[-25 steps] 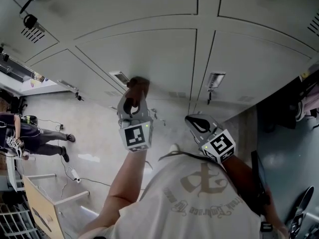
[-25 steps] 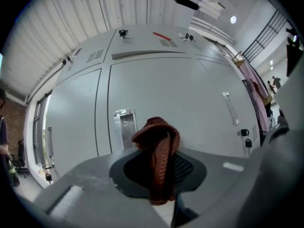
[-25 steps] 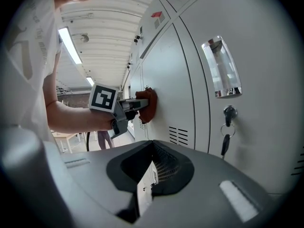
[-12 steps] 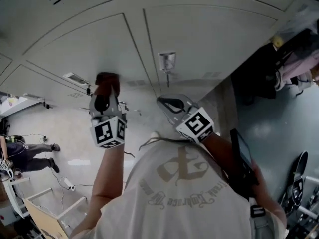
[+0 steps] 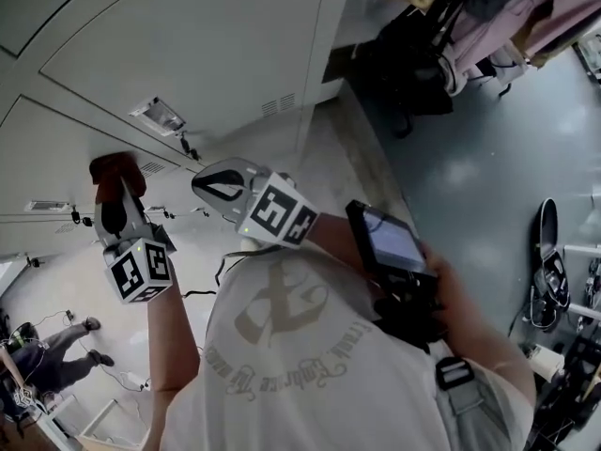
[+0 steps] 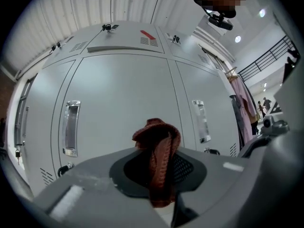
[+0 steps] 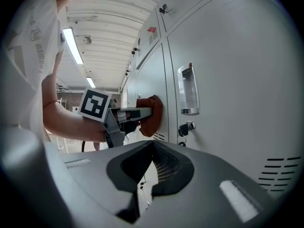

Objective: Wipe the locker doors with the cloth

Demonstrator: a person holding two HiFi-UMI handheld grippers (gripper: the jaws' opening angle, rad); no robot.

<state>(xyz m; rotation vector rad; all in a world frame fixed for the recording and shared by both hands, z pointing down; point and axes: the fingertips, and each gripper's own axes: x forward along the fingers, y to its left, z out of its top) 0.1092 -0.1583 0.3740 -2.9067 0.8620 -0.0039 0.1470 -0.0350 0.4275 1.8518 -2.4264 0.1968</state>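
2 claws raised: left claw (image 5: 115,184) pinches cloth (image 7: 151,115) against locker door (image 6: 123,94); right claw (image 7: 152,144) closed, empty.

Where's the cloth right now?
The reddish-brown knitted cloth is clamped in the left gripper, at the head view's left. It is held against a grey metal locker door, beside its vent slots.
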